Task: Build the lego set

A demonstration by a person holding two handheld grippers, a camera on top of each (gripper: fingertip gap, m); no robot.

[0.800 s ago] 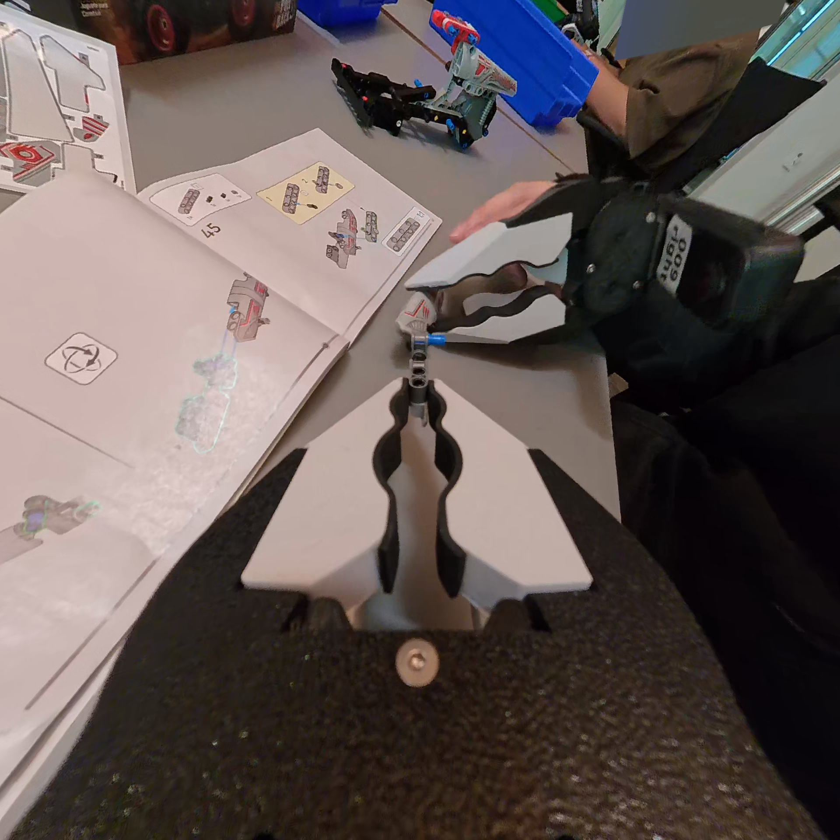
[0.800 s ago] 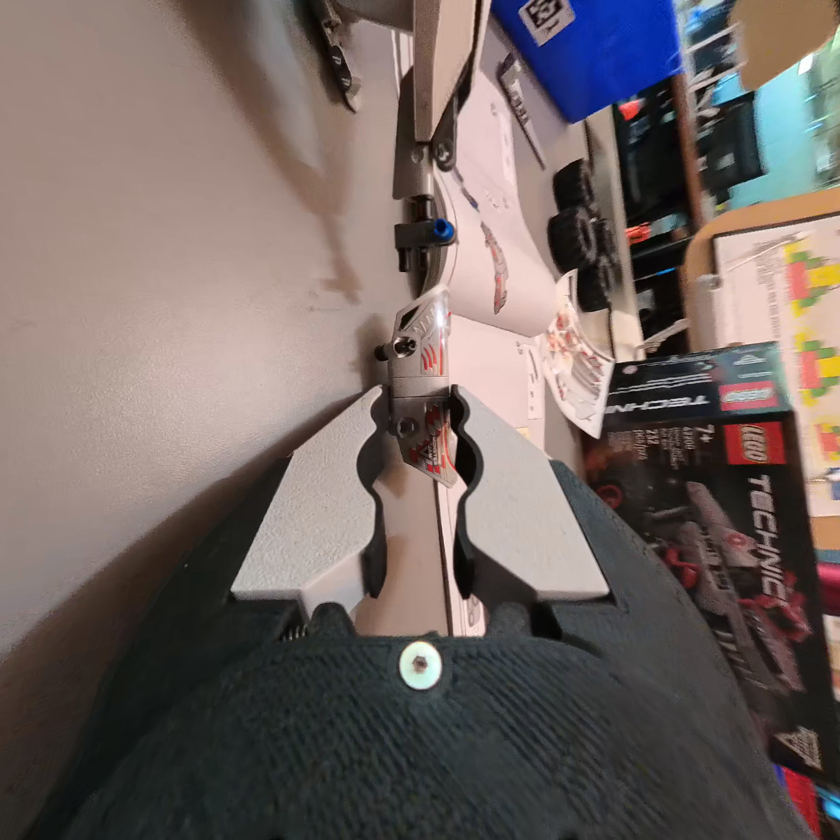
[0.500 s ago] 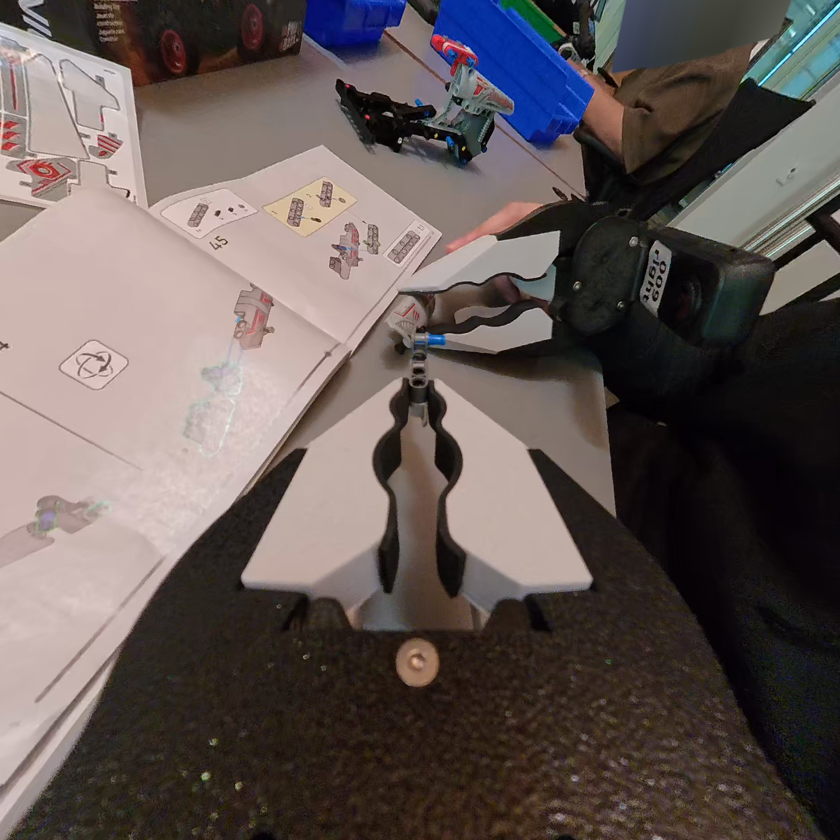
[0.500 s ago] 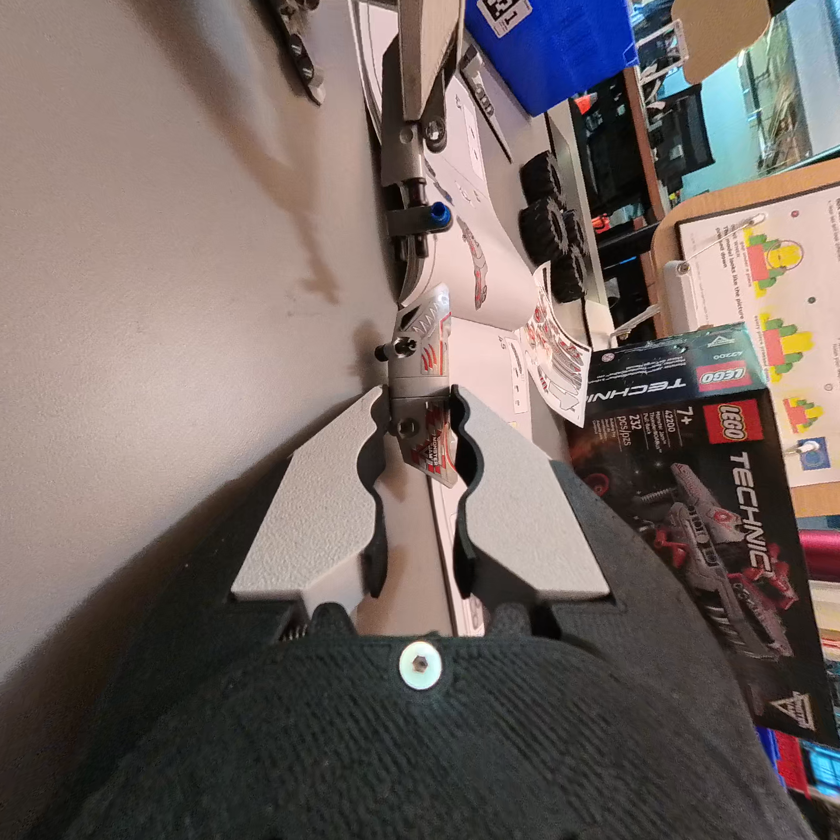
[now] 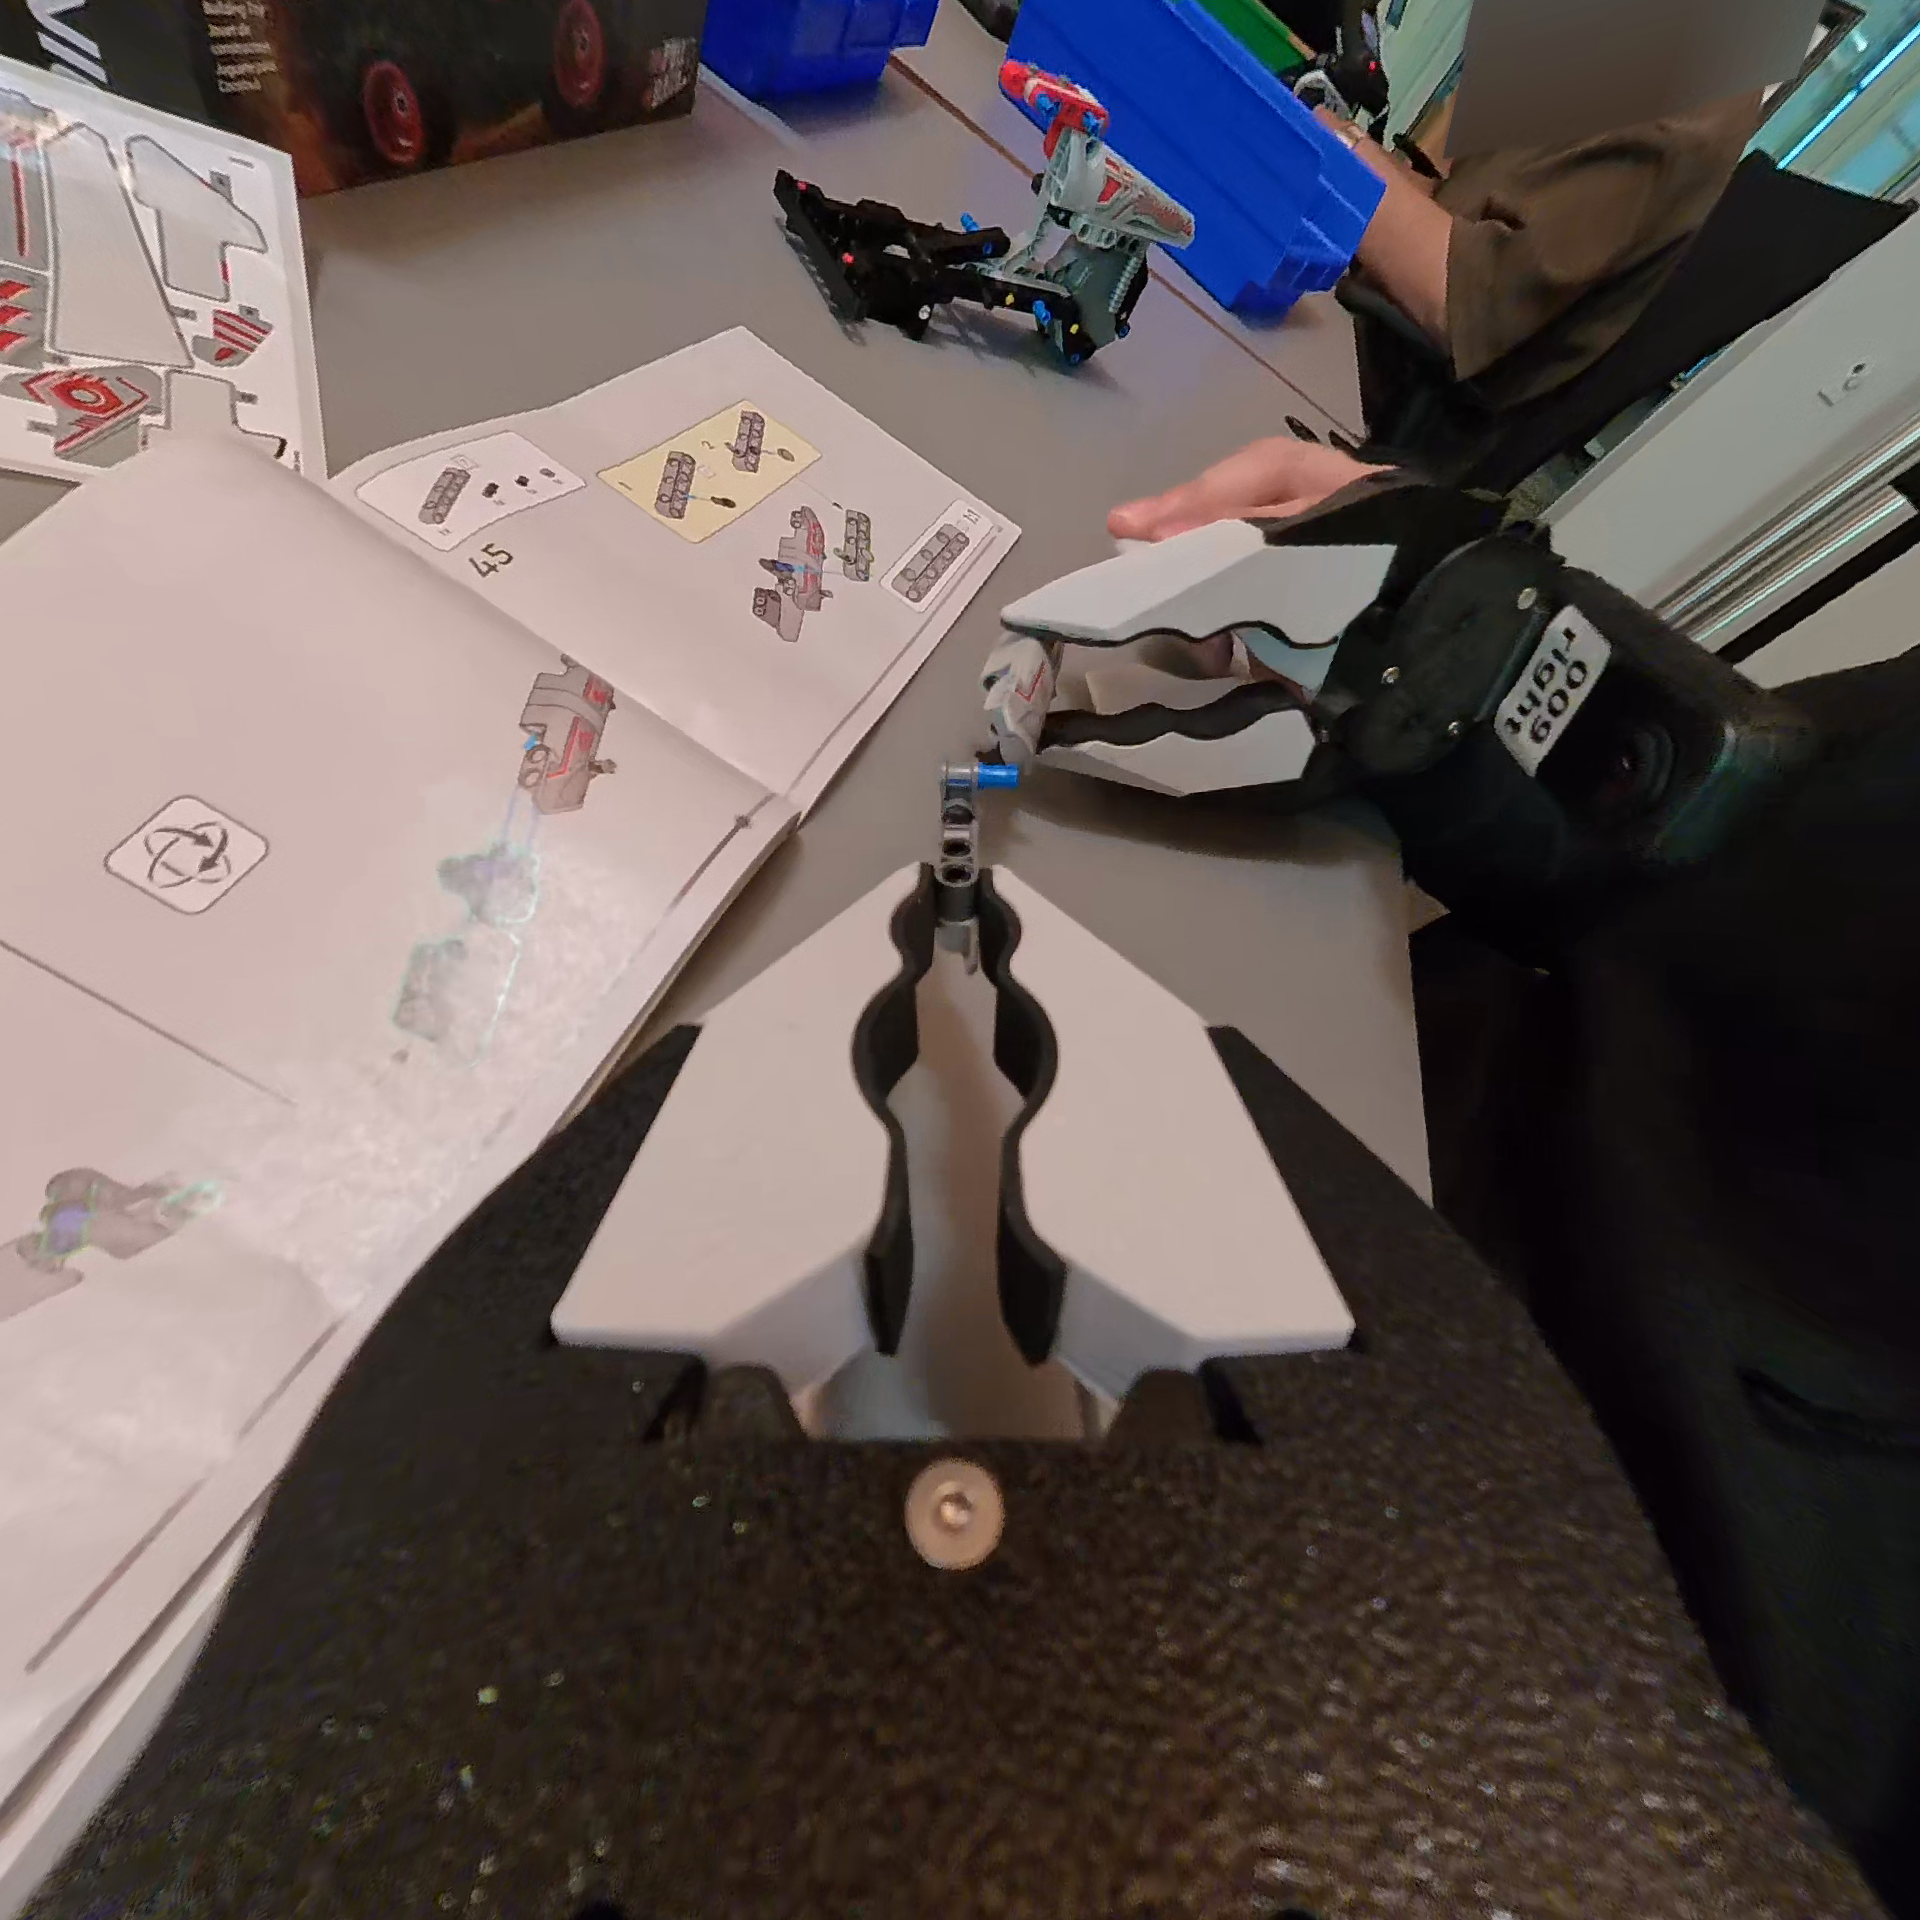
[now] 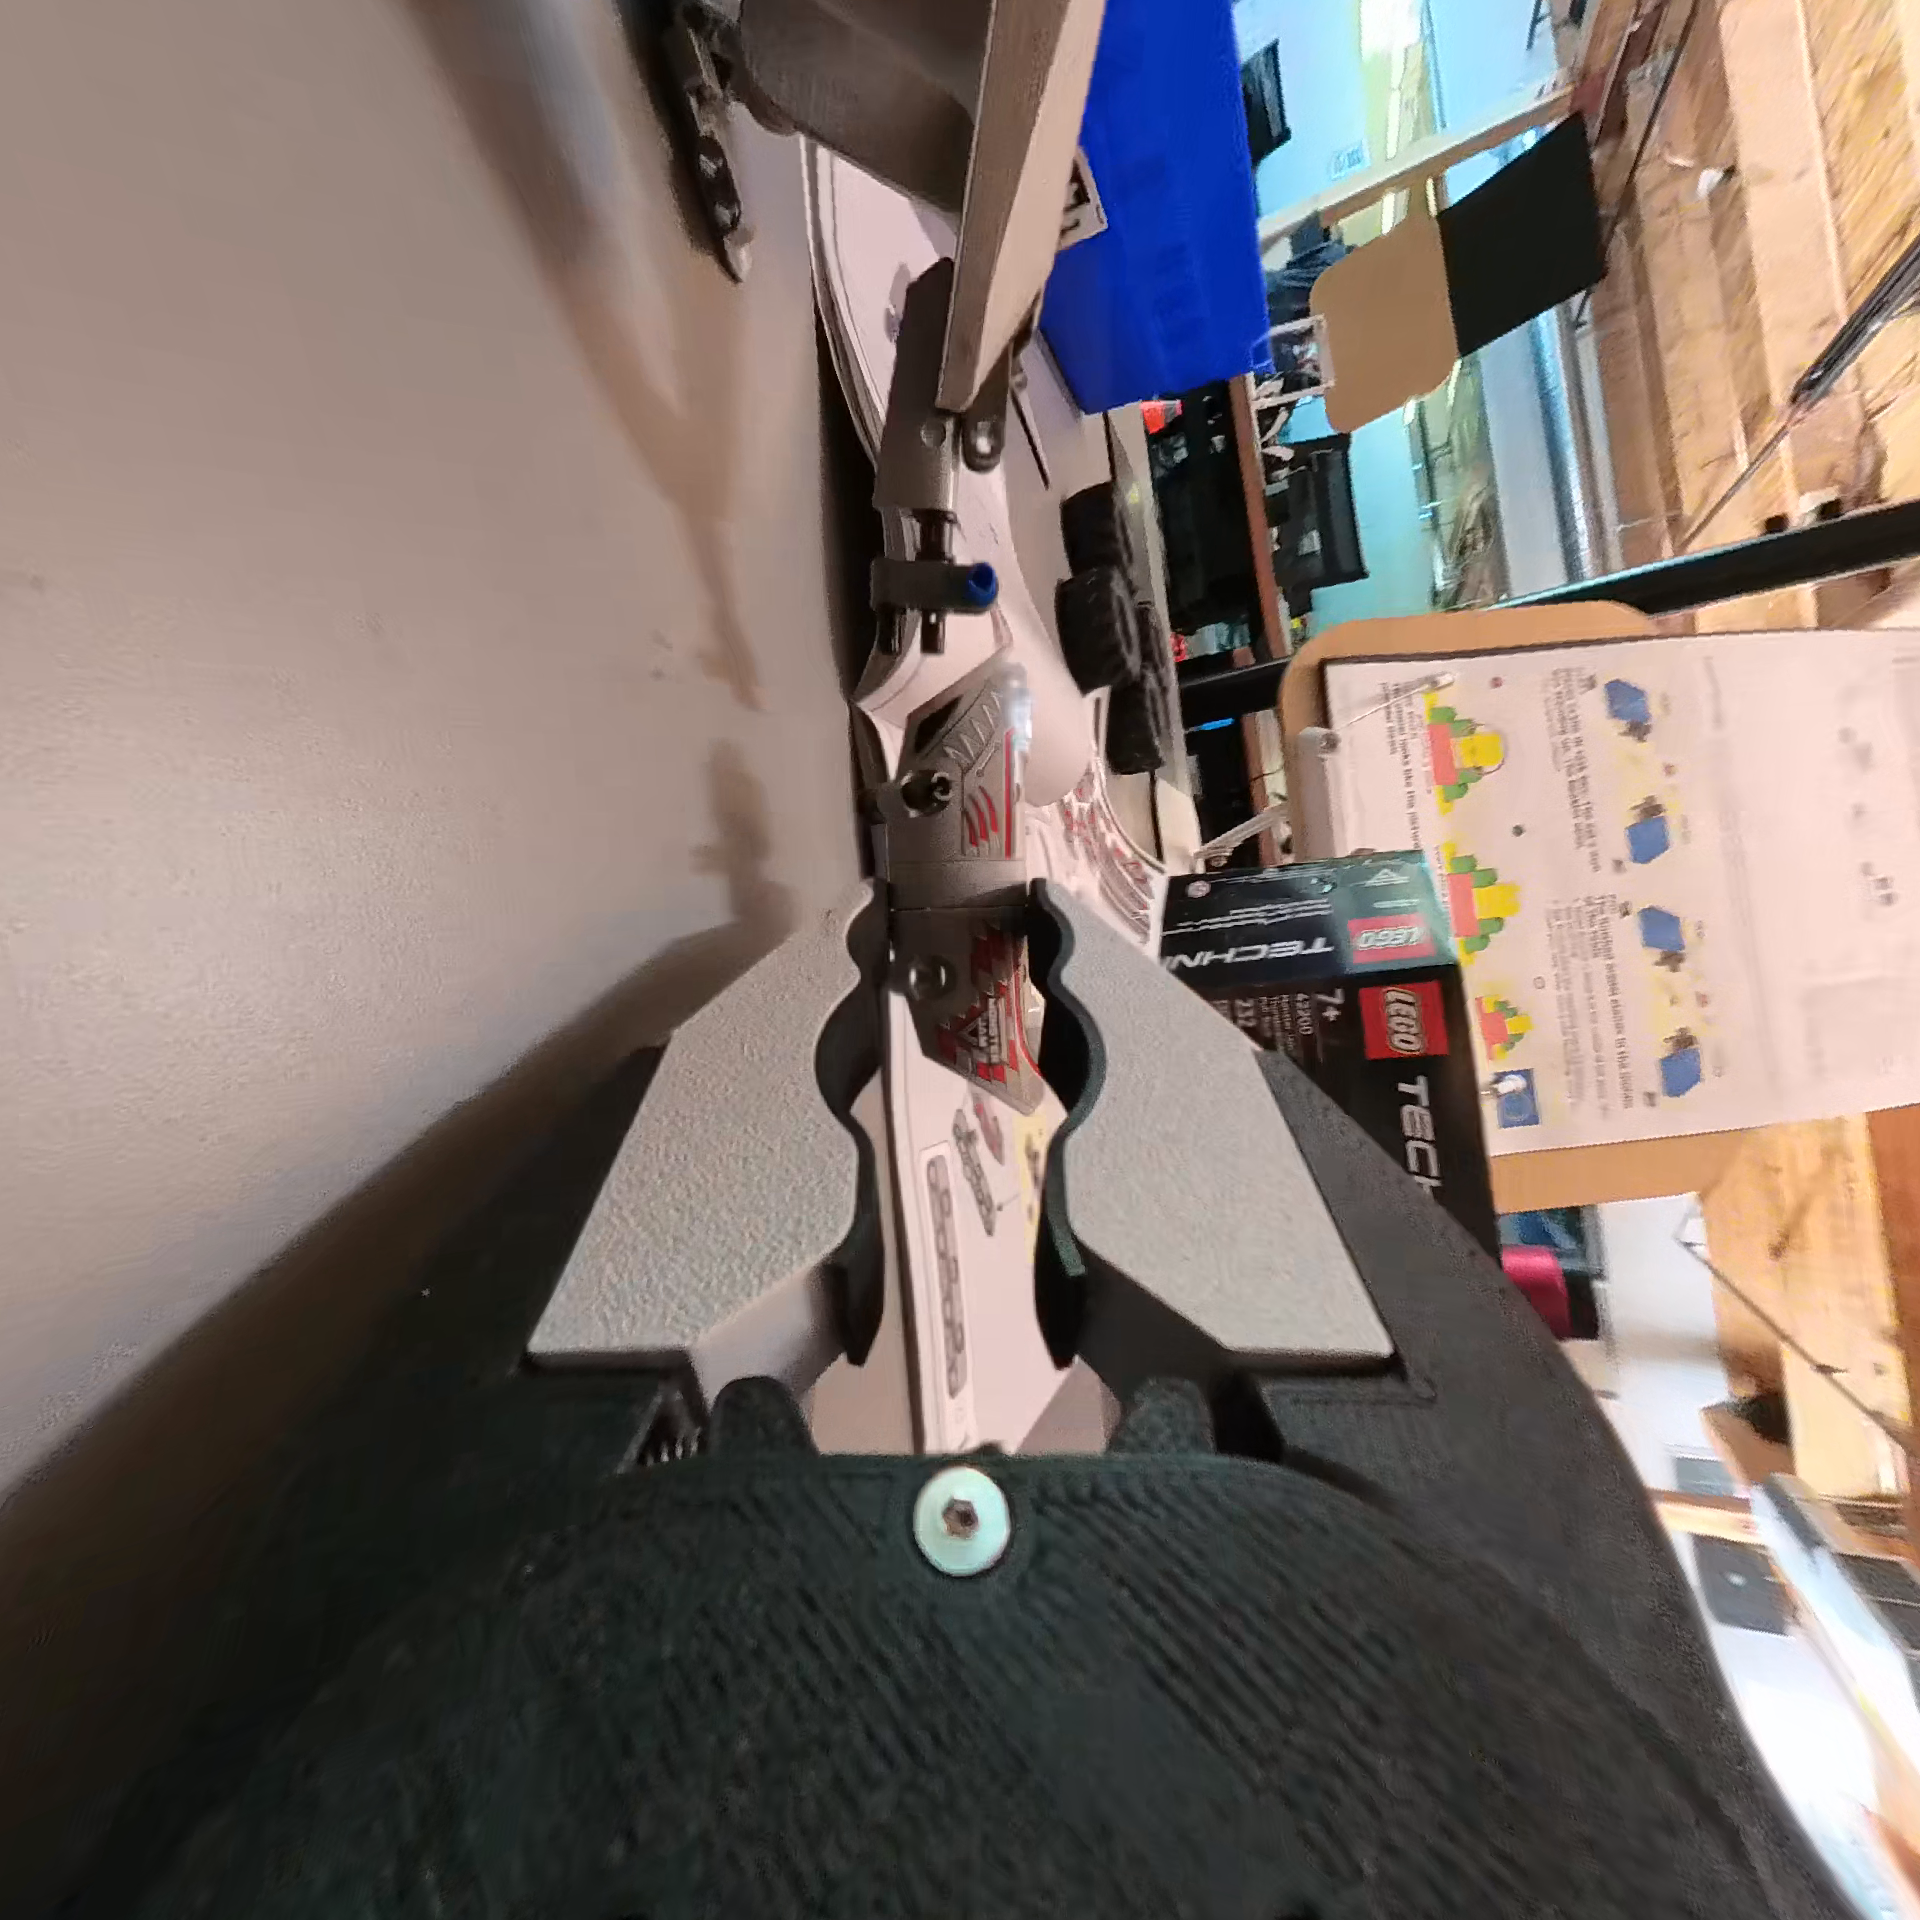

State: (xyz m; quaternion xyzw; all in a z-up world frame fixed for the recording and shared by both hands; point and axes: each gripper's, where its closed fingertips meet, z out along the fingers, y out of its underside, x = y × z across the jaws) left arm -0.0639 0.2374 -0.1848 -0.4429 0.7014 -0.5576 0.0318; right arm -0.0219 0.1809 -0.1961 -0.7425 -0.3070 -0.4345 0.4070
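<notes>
My left gripper [image 5: 954,896] is shut on a thin grey beam [image 5: 956,842] with a blue pin [image 5: 997,775] at its far end, held just above the grey table [image 5: 1195,935]. My right gripper [image 6: 956,914] is turned on its side and shut on a grey panel piece with red stickers [image 6: 961,914]. In the left wrist view the right gripper [image 5: 1023,675] holds that panel [image 5: 1018,691] just beyond the blue pin. In the right wrist view the beam with its blue pin [image 6: 930,587] hangs ahead of the panel, a small gap between them.
An open instruction booklet [image 5: 364,779] covers the table's left, a sticker sheet [image 5: 114,301] behind it. A partly built black and grey model [image 5: 987,260] and a blue bin [image 5: 1195,145] stand at the back. A person's hand [image 5: 1236,488] rests behind my right gripper. Several black tyres [image 6: 1117,665] lie beside the set's box [image 6: 1340,997]. Some 8 cm of space lies between my two pairs of fingers.
The right gripper has drawn a little back from the left one and tilted, so the panel and the beam's pin stand slightly farther apart. Both grips are unchanged.
</notes>
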